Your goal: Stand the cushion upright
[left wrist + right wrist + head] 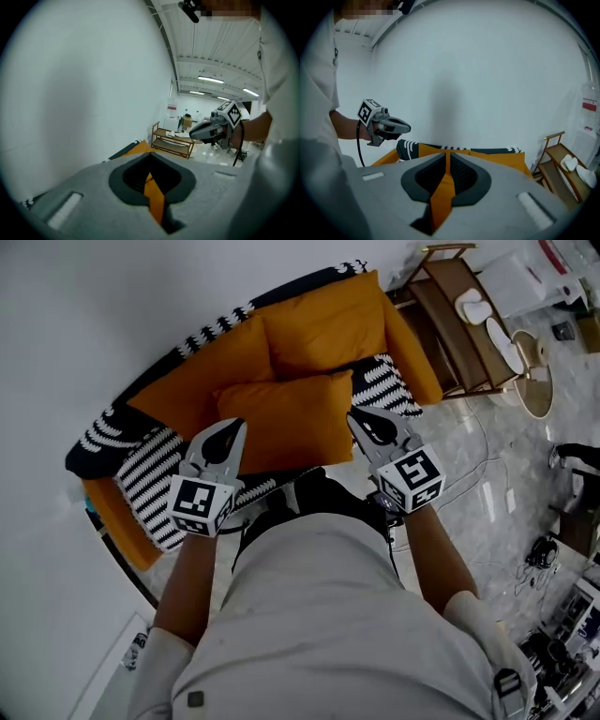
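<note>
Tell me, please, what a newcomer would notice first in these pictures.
A bright orange sofa with a black-and-white striped blanket fills the middle, against a white wall. An orange cushion lies on its seat, the left gripper and right gripper hovering at either end.

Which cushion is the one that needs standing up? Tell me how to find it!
Find the orange sofa against the white wall. Two orange back cushions lean upright at its back, and in front of them the cushion lies flat on the seat. It is the only one lying down, between the striped throws.
</note>
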